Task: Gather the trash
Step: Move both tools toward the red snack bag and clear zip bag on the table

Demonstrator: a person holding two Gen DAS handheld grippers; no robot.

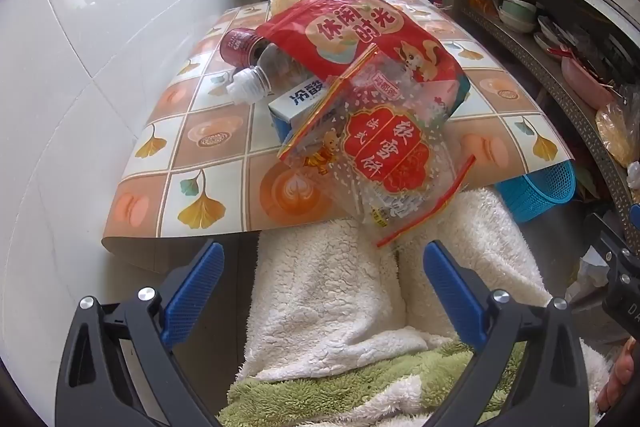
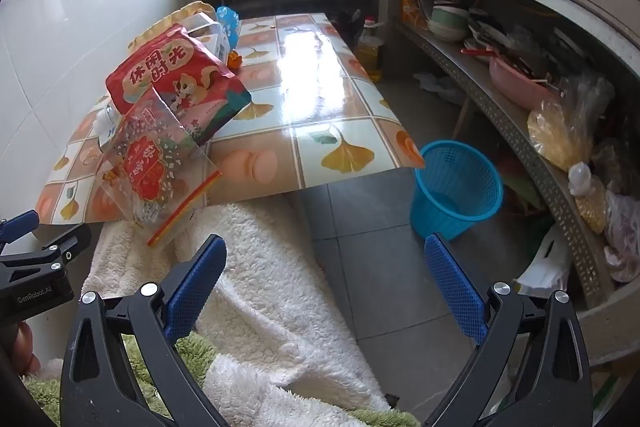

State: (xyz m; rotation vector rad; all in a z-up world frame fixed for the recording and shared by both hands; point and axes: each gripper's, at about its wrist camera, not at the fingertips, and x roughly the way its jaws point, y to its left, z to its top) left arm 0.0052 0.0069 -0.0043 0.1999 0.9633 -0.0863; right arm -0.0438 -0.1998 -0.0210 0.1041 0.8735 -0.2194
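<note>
A heap of trash lies on the low table (image 1: 224,155): a red snack bag (image 1: 360,31) on top, a clear zip bag with a red label (image 1: 384,155) hanging over the near edge, a clear plastic bottle with a white cap (image 1: 256,83), a red can (image 1: 238,45) and a white and blue carton (image 1: 296,105). The red snack bag (image 2: 176,79) and the zip bag (image 2: 156,163) also show in the right wrist view. My left gripper (image 1: 324,283) is open and empty, below the zip bag. My right gripper (image 2: 326,279) is open and empty, over the floor. A blue mesh basket (image 2: 456,187) stands on the floor right of the table.
White fleecy trousers (image 1: 332,291) fill the space under both grippers. A white tiled wall (image 1: 80,67) runs along the left. Shelves (image 2: 520,75) crowded with bowls, bags and a pink basin line the right side. An oil bottle (image 2: 370,47) stands on the floor beyond the table.
</note>
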